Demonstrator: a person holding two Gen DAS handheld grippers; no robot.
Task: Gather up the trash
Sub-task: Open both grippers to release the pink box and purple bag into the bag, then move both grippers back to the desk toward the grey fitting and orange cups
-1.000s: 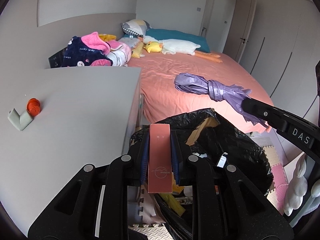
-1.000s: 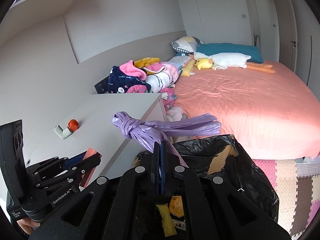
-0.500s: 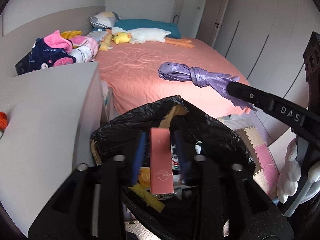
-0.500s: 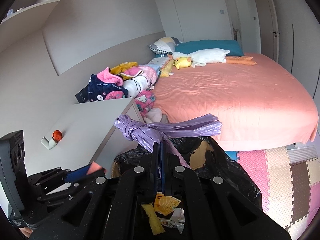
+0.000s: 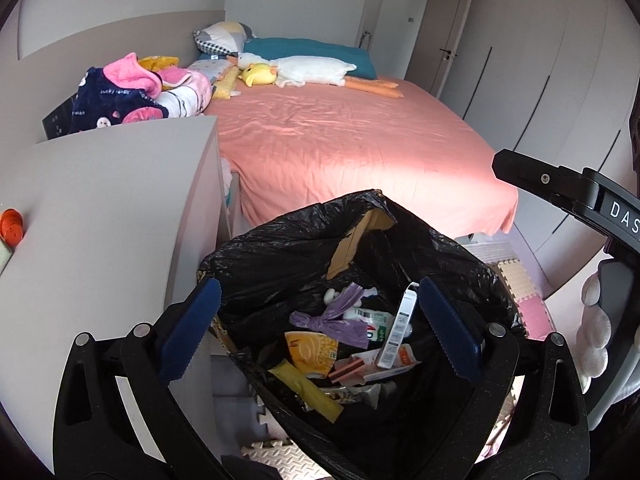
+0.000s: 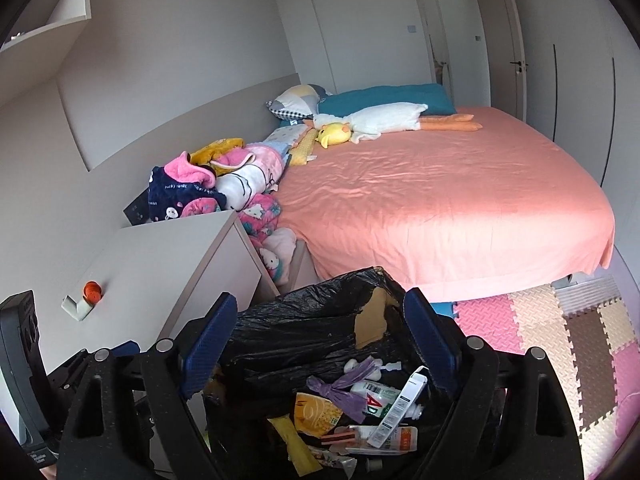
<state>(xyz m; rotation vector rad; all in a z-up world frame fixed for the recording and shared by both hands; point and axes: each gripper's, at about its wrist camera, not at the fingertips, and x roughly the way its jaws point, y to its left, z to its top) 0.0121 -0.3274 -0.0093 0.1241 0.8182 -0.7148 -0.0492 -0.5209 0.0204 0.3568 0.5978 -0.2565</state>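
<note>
A black trash bag point(image 5: 288, 248) lining a cardboard box stands open on the floor between the nightstand and the bed; it also shows in the right wrist view point(image 6: 304, 320). Inside lie the knotted purple bag point(image 5: 336, 318) point(image 6: 348, 390), the pink box point(image 5: 347, 370) point(image 6: 338, 436), a white carton point(image 5: 398, 328), a yellow wrapper point(image 5: 306, 390) and other litter. My left gripper point(image 5: 320, 328) is open and empty above the bag's mouth. My right gripper point(image 6: 320, 344) is open and empty above the bag too.
A grey nightstand point(image 5: 100, 208) at the left carries an orange cap point(image 6: 92, 291) and a grey clip point(image 6: 76, 307). A pink bed point(image 6: 440, 200) with pillows, plush toys and a clothes pile point(image 6: 208, 184) lies behind. Foam mats point(image 6: 568, 336) cover the floor at right.
Both grippers opened over the bag. The pink box fell from the left gripper and the knotted purple bag from the right gripper; both now lie inside the bag.
</note>
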